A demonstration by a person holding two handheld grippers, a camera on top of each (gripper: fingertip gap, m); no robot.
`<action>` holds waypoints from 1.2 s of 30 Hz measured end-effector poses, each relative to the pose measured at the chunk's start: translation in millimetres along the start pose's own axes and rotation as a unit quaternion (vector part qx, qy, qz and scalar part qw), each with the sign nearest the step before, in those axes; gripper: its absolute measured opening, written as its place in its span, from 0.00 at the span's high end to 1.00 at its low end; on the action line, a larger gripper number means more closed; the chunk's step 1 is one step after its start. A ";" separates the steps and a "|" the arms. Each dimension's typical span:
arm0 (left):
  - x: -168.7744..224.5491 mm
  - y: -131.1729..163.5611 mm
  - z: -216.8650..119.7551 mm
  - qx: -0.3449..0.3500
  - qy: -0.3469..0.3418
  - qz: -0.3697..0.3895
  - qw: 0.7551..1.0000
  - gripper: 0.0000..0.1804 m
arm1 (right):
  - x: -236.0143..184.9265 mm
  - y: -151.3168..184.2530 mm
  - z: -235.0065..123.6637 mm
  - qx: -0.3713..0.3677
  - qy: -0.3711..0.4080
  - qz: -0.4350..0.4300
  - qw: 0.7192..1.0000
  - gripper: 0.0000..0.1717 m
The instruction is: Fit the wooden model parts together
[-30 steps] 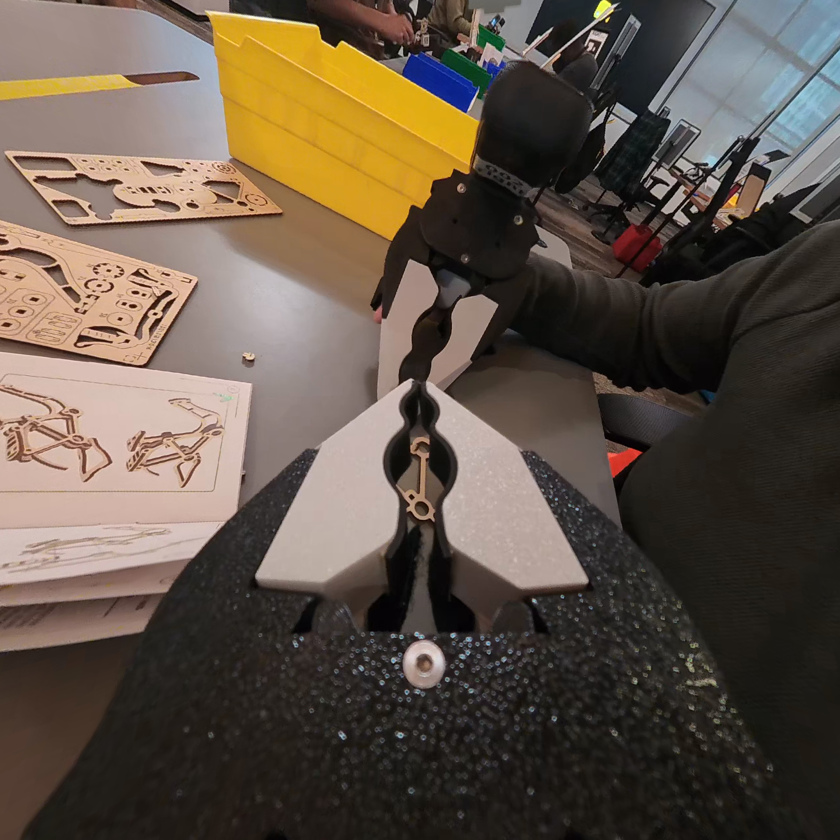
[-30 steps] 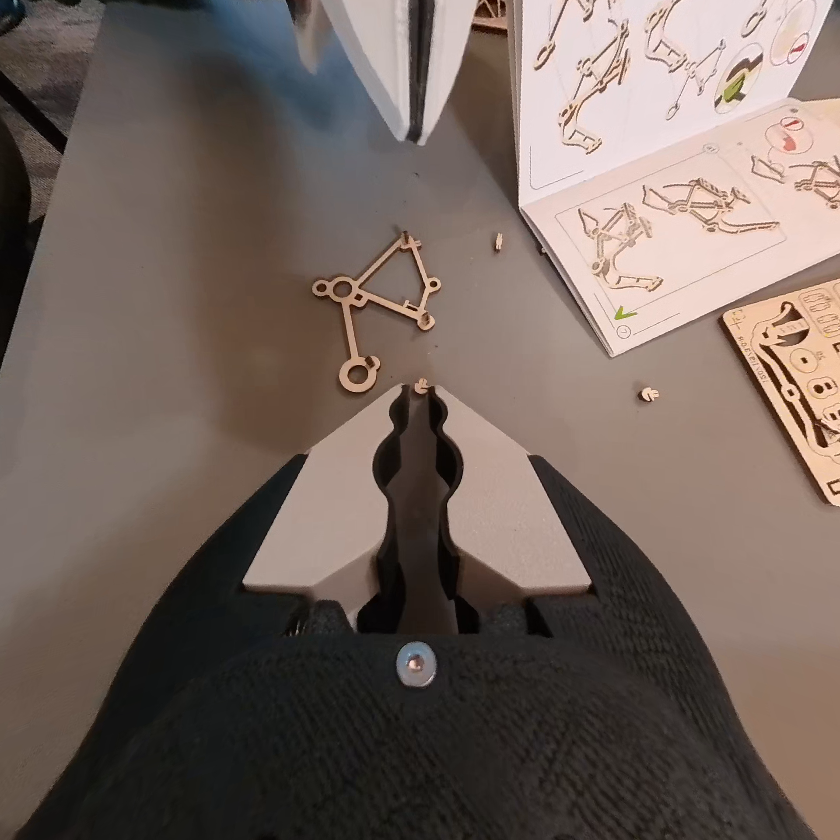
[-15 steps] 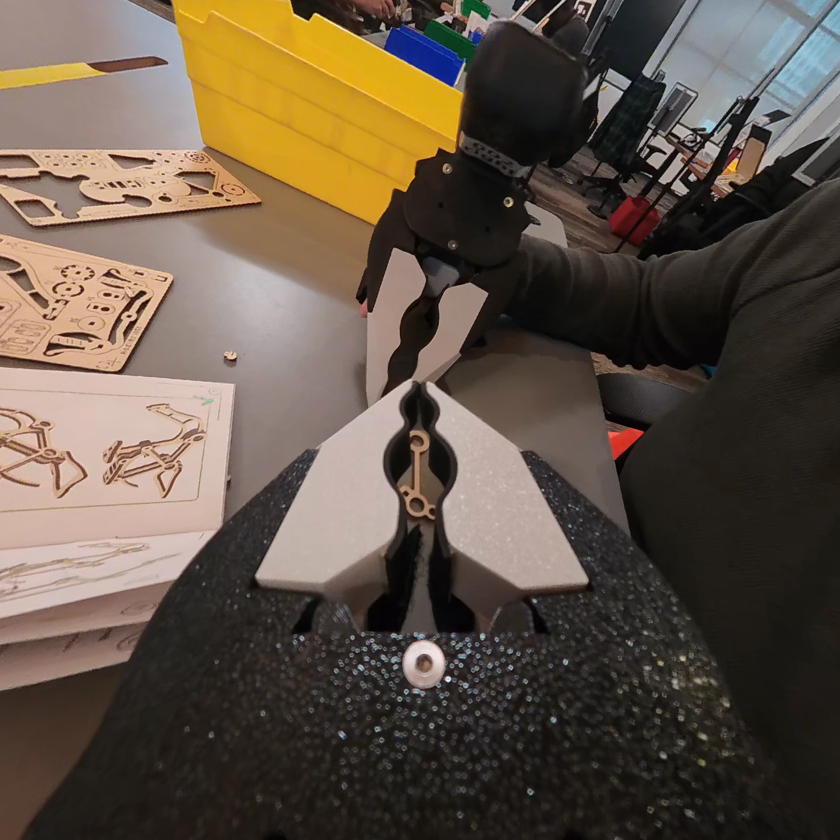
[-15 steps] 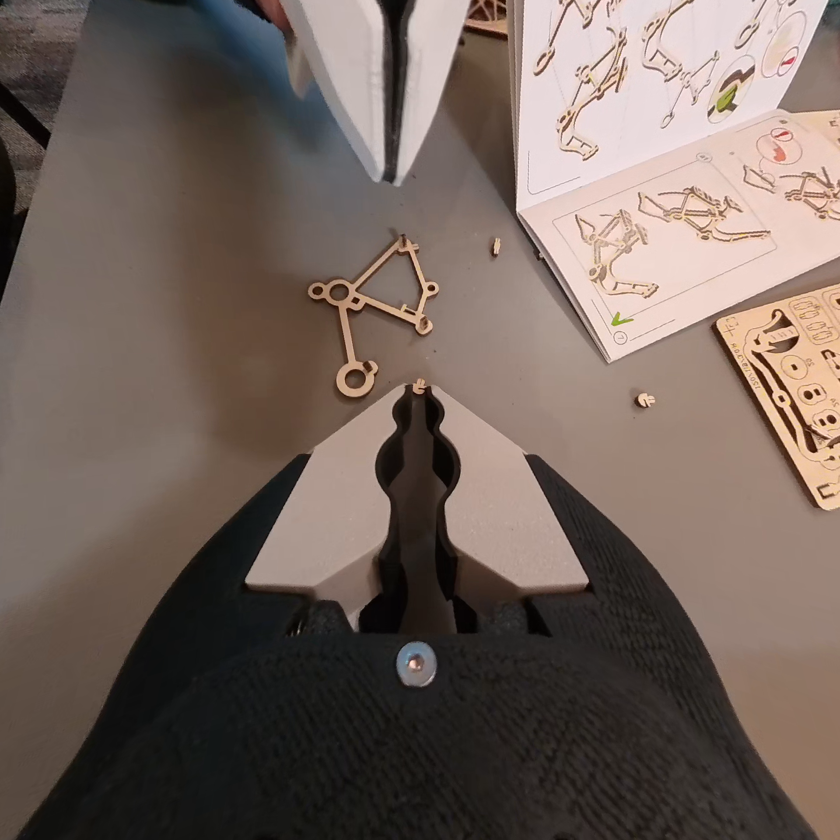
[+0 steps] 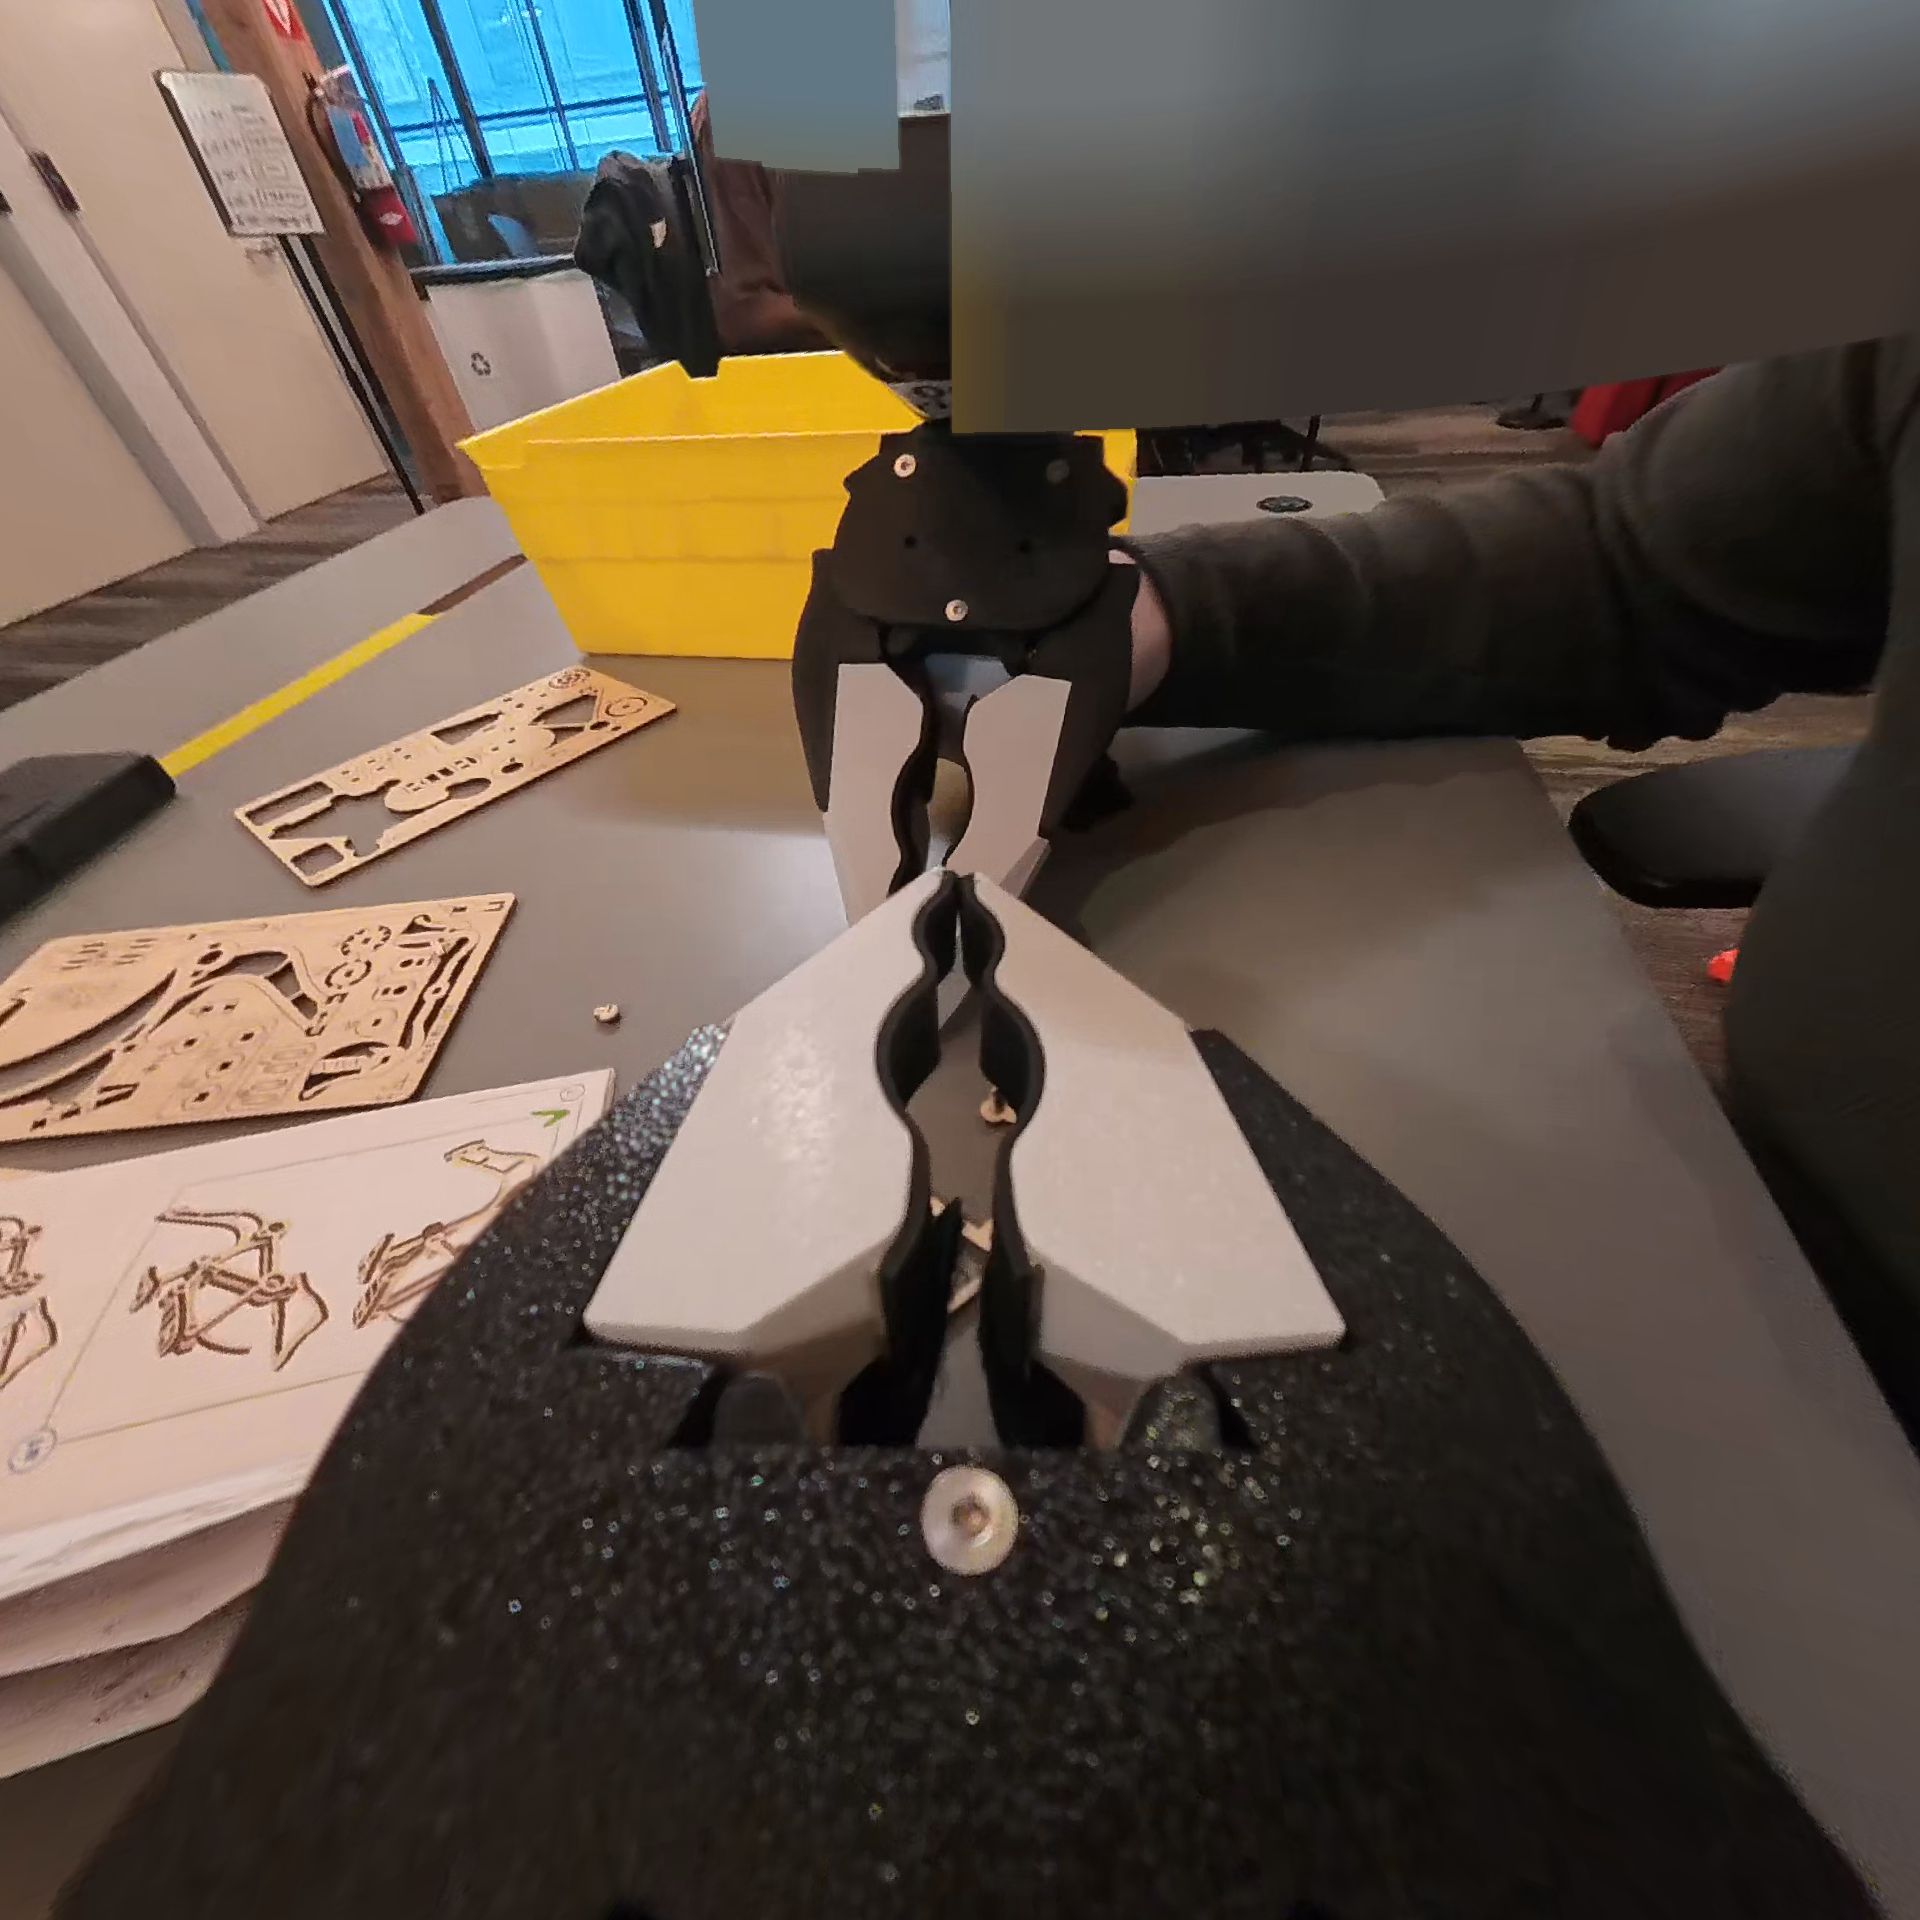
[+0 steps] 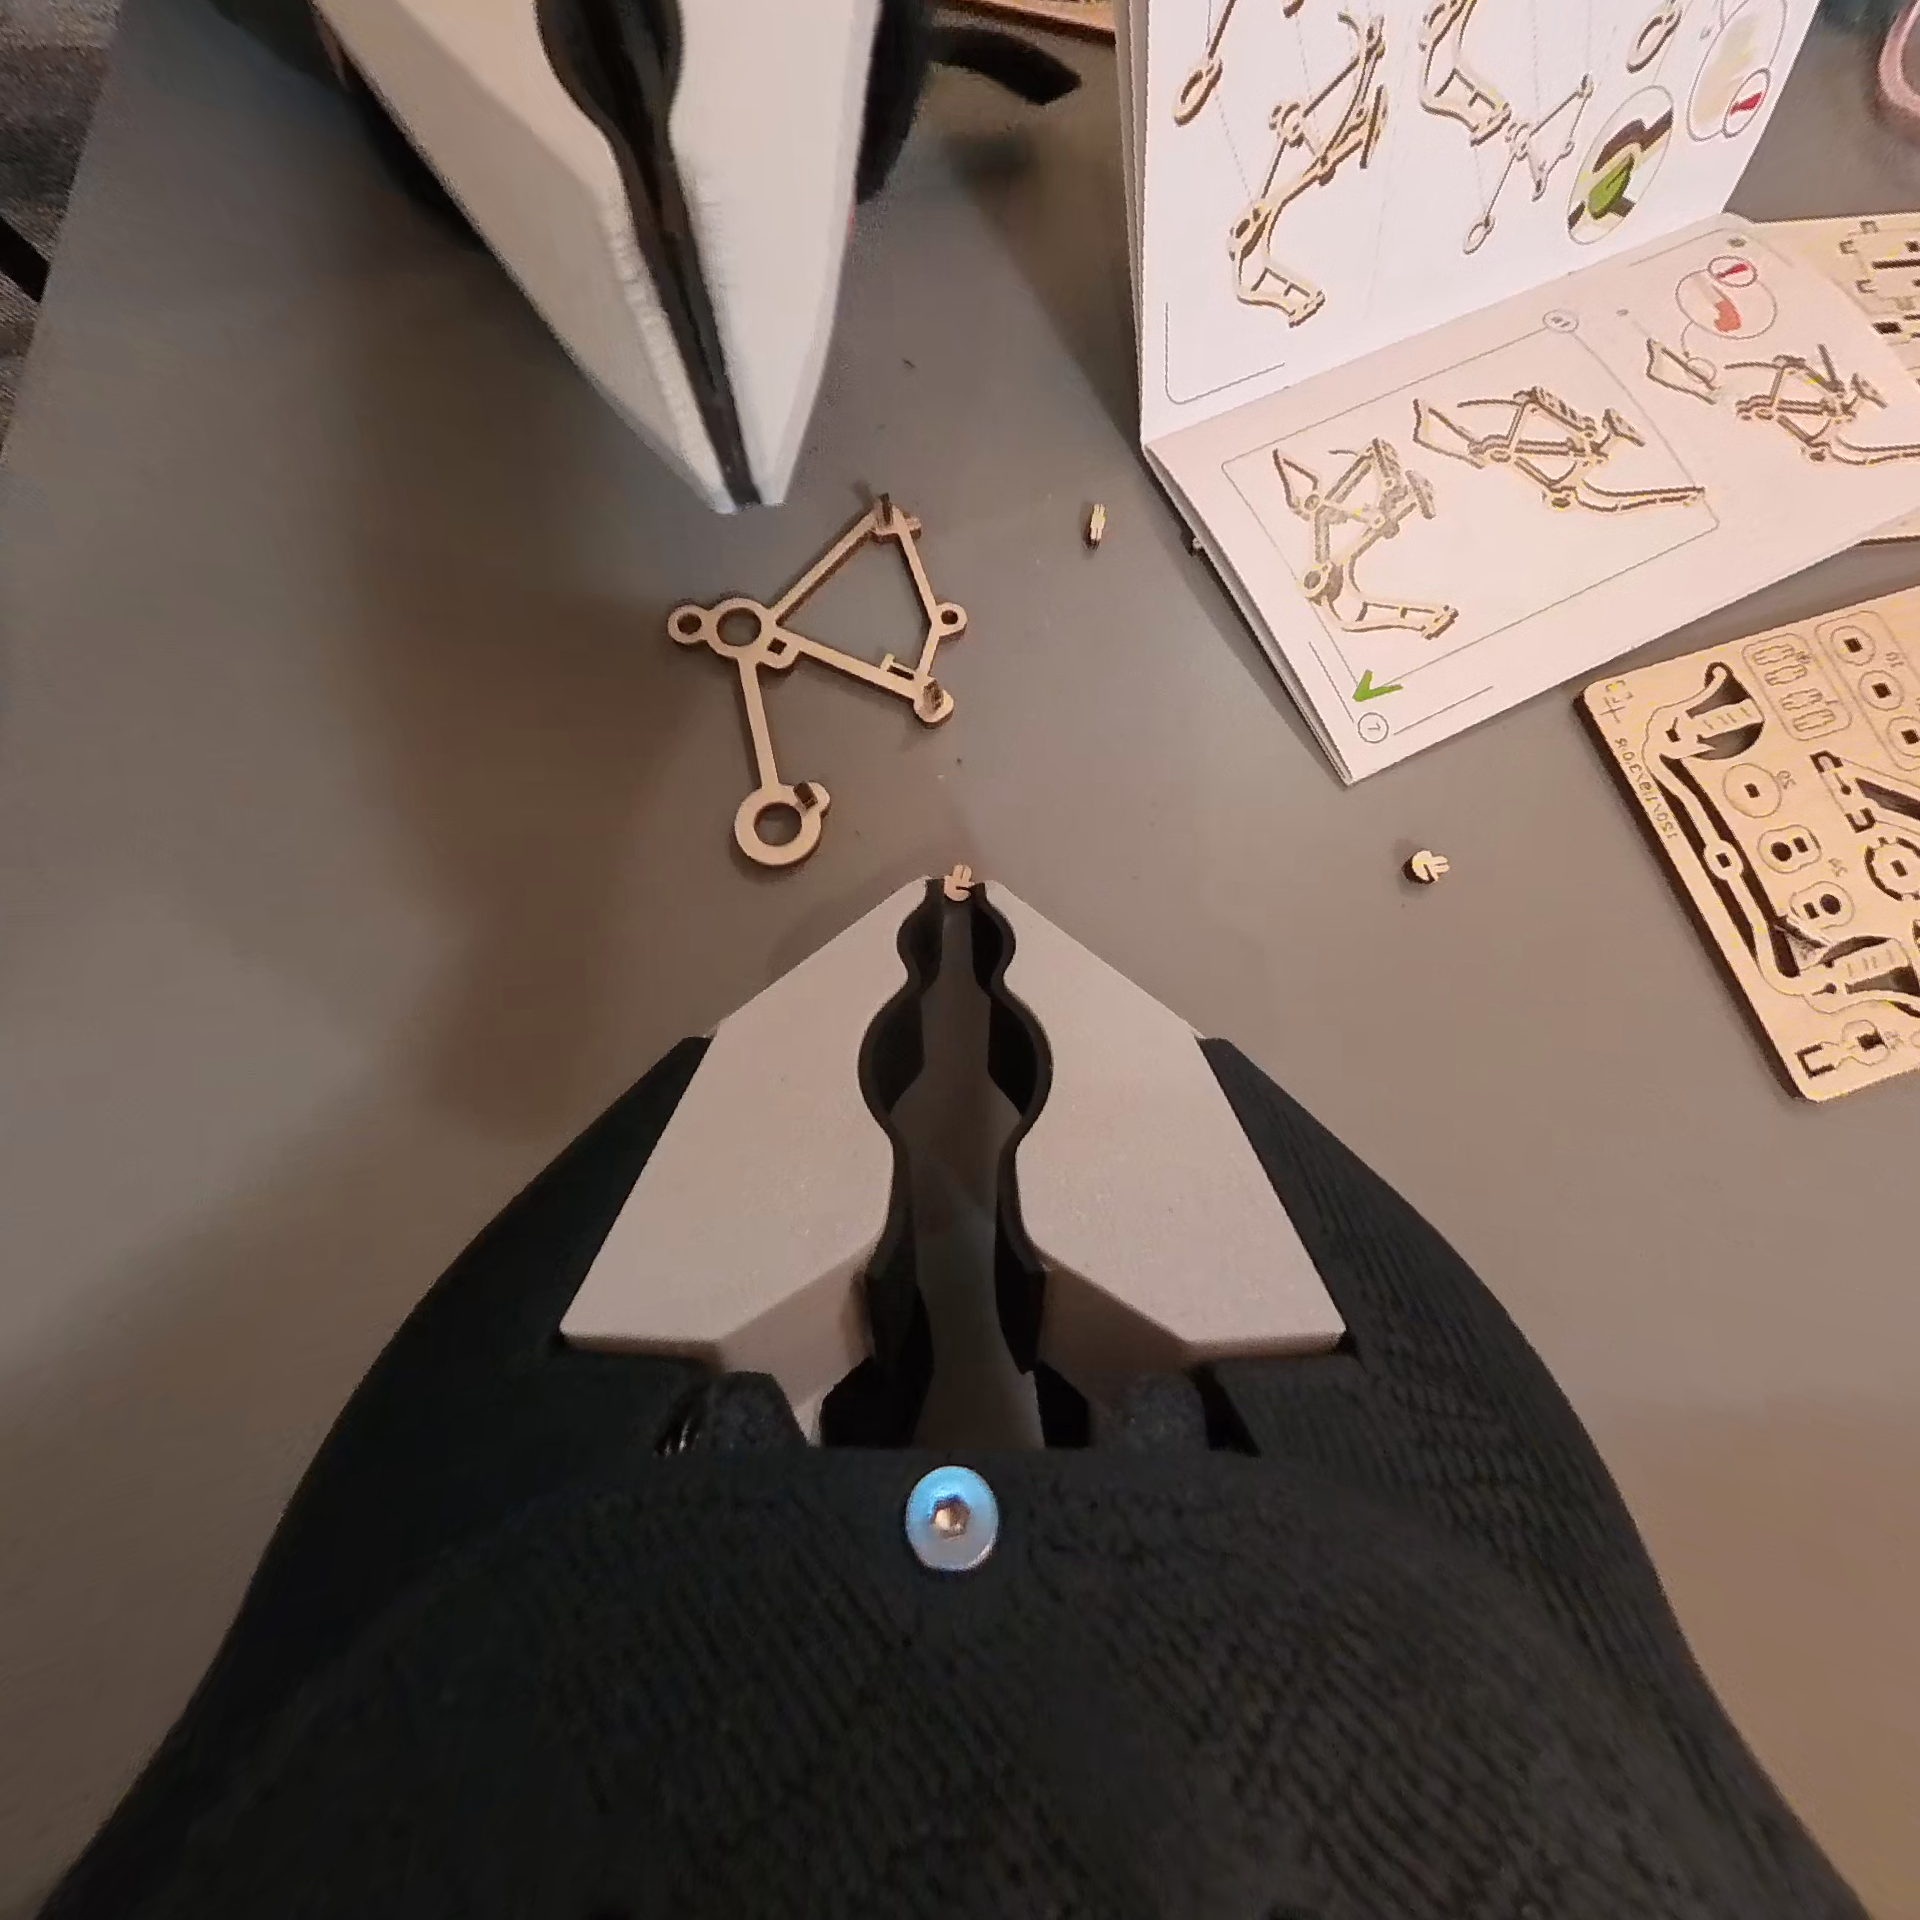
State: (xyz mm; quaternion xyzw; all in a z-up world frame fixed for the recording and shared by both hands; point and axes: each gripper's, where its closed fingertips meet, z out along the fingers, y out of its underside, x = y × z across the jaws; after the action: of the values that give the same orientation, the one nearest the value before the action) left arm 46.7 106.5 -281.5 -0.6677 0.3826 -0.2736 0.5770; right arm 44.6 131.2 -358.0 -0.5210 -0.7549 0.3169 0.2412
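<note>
A flat wooden frame of rings and bars lies on the grey table. My right gripper is shut on a small wooden peg, pinched at its very fingertips just short of the frame. My left gripper comes in from the far side, shut, with nothing visible between its pads, and its tip is beside the frame's far corner. In the left wrist view my left gripper is shut. Bits of the frame show through its hollows, and the right gripper faces it tip to tip.
An open instruction booklet and a cut wooden sheet lie to the right. Loose pegs lie on the table. In the left wrist view, two more sheets and a yellow bin stand behind. A person's sleeve crosses the right. The gap from one gripper's tips to the other's is roughly 8 cm.
My left gripper has come closer and lower, to the frame's far corner. My right jaws have narrowed onto the small peg at their tips. The frame has not moved.
</note>
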 end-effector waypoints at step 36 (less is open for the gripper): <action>-14.0 6.8 -4.4 -0.001 -0.013 -0.046 0.999 1.00 | -3.0 0.9 -2.5 0.005 -0.021 0.015 1.000 0.97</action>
State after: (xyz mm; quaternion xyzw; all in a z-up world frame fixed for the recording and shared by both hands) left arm 34.0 115.2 -286.2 -0.6885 0.3442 -0.2914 0.5680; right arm 47.9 129.2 -357.1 -0.5241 -0.7504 0.3355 0.2231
